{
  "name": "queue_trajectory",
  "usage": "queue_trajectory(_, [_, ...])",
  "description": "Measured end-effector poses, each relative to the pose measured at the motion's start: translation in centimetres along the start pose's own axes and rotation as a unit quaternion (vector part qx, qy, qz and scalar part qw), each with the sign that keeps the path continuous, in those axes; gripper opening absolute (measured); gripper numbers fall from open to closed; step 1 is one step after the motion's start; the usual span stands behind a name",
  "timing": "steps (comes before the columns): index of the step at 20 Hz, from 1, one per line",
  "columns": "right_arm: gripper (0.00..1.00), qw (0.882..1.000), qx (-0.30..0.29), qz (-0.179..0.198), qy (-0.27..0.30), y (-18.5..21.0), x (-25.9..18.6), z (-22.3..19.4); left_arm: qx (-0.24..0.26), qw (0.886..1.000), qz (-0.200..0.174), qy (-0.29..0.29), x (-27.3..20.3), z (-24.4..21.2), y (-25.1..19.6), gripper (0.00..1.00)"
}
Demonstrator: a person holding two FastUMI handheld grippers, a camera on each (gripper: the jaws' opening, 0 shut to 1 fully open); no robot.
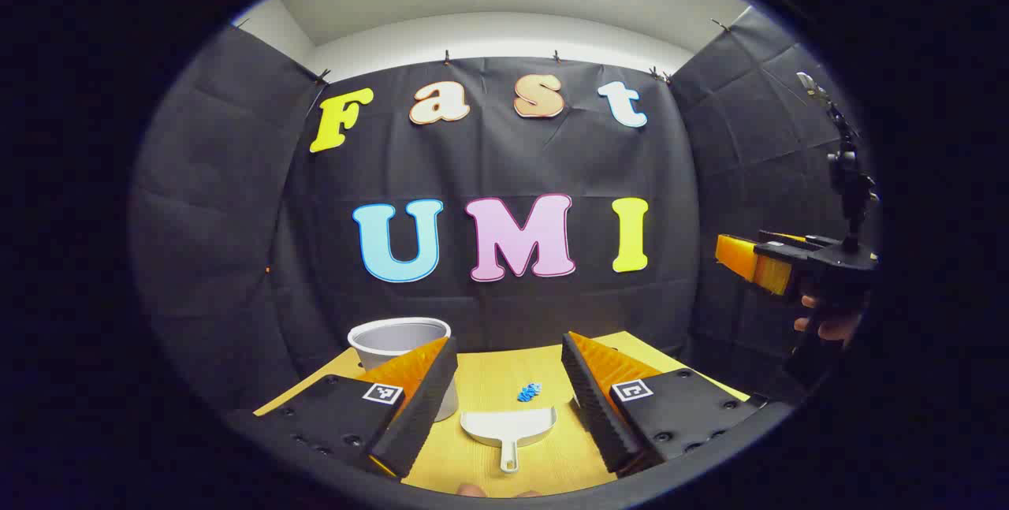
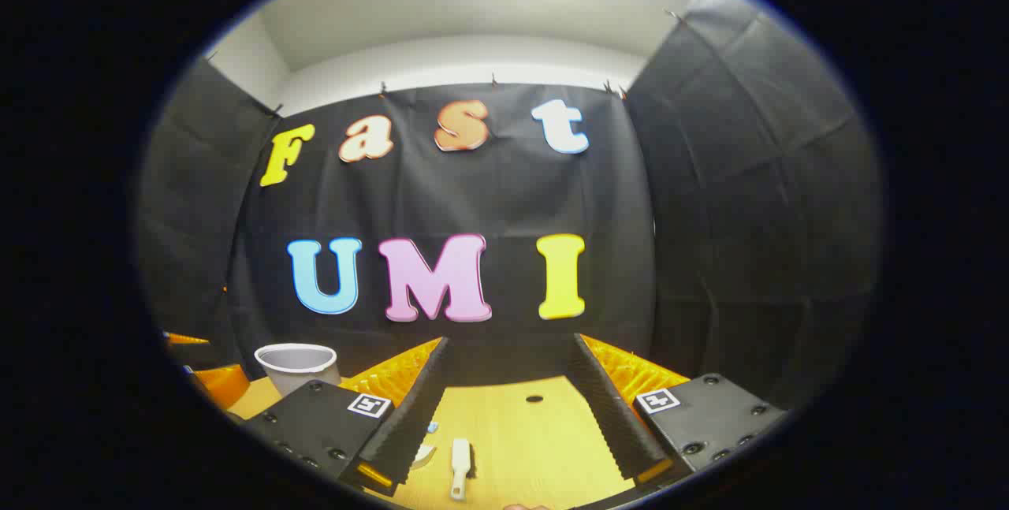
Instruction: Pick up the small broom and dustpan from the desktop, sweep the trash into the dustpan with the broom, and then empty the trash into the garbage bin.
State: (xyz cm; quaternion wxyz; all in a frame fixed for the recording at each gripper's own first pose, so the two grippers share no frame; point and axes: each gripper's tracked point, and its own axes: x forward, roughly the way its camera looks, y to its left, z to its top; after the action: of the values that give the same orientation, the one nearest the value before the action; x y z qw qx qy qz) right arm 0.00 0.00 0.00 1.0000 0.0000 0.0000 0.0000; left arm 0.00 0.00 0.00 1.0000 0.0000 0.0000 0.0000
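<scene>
Both tools gape wide, empty. Left tool (image 1: 504,384) frames the dustpan (image 1: 508,425) at 6 o'clock: light, stiff plastic; pinch its handle. Right tool (image 2: 504,407) overlooks the broom (image 2: 459,467); grip its slim handle.

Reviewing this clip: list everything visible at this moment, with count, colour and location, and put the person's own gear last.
dustpan: one, white, on the desktop between the left gripper's jaws in the left gripper view, handle pointing toward the camera.
trash: one small cluster, blue, on the desktop just beyond the dustpan.
garbage bin: one, white, at the far left part of the desktop.
small broom: one, white, lying on the desktop near the bottom of the right gripper view.
desktop: one, yellow wood.
hole: one, dark, in the desktop farther back.
left gripper: black with orange, jaws open, above the dustpan.
right gripper: black with orange, jaws open, above the broom.
hand: one, holding the right gripper at the right of the left gripper view.
</scene>
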Motion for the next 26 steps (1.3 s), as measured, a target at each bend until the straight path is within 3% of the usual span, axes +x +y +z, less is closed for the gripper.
queue_trajectory(1, [0.96,1.000,-0.005,0.009,-0.003,1.8,-0.4,0.2,-0.004,1.000,0.006,0.005,0.0,-0.1,1.2,0.78])
queue_trajectory(2, [0.90,1.000,-0.004,0.015,-0.001,3.4,-1.0,0.3,-0.011,1.000,0.013,0.013,0.1,-0.5,2.3,0.78])
queue_trajectory(5, [0.90,1.000,0.002,0.018,-0.012,6.2,-2.1,1.6,-0.039,0.999,0.005,0.007,-0.7,0.5,3.3,0.77])
queue_trajectory(6, [0.96,0.999,-0.005,0.026,-0.018,7.1,-2.2,1.9,-0.045,0.999,-0.002,0.003,-0.7,0.5,3.3,0.78])
queue_trajectory(7, [0.90,0.999,-0.015,0.033,-0.022,7.9,-2.0,1.8,-0.044,0.999,-0.005,0.002,-0.7,0.6,3.3,0.79])
queue_trajectory(10, [0.90,0.998,-0.018,0.053,-0.006,9.6,-1.3,0.4,-0.037,0.999,0.002,0.001,-0.6,0.5,4.0,0.81])
queue_trajectory(11, [0.96,0.999,-0.011,0.050,-0.005,9.7,-1.1,0.5,-0.038,0.999,-0.004,-0.005,-0.7,0.9,3.8,0.80])
queue_trajectory(12, [0.90,0.999,-0.005,0.046,-0.002,9.6,-0.9,0.4,-0.036,0.999,-0.009,-0.009,-0.6,1.2,3.4,0.80])
queue_trajectory(13, [0.97,0.999,-0.001,0.044,0.002,9.7,-0.8,0.1,-0.032,0.999,-0.008,-0.013,-0.6,1.4,3.6,0.81])
queue_trajectory(16, [0.97,0.999,-0.012,0.042,0.011,9.9,-1.1,-0.7,-0.027,0.999,-0.010,-0.014,-0.6,1.1,3.8,0.77])
queue_trajectory(17, [0.89,0.999,-0.017,0.040,0.014,9.8,-1.3,-1.0,-0.029,0.999,-0.013,-0.015,-0.8,1.1,3.7,0.78])
queue_trajectory(18, [0.97,0.999,-0.020,0.037,0.016,9.7,-1.6,-1.1,-0.031,0.999,-0.015,-0.016,-0.9,0.9,3.8,0.79])
queue_trajectory(19, [0.89,0.999,-0.019,0.034,0.019,9.6,-2.0,-1.3,-0.032,0.999,-0.017,-0.015,-0.9,0.8,3.8,0.77])
queue_trajectory(20, [0.89,0.999,-0.016,0.032,0.026,9.6,-2.3,-1.6,-0.033,0.999,-0.020,-0.010,-1.0,0.3,3.7,0.79])
queue_trajectory(21, [0.97,0.999,-0.012,0.030,0.035,9.5,-2.8,-2.0,-0.034,0.999,-0.023,-0.003,-1.1,0.1,3.5,0.78])
queue_trajectory(23, [0.97,0.999,-0.012,0.030,0.029,9.5,-3.2,-2.1,-0.037,0.999,-0.022,-0.010,-1.1,0.4,3.6,0.81])
queue_trajectory(24, [0.89,0.998,-0.018,0.037,0.036,9.7,-3.0,-2.6,-0.039,0.999,-0.016,-0.007,-0.8,0.3,3.9,0.80])
queue_trajectory(25, [0.90,0.998,-0.027,0.042,0.044,9.7,-2.8,-3.3,-0.043,0.999,-0.014,0.001,-0.5,-0.1,3.9,0.78])
queue_trajectory(26, [0.97,0.998,-0.034,0.040,0.044,9.5,-2.9,-3.4,-0.048,0.999,-0.019,0.004,-0.4,-0.5,3.6,0.78])
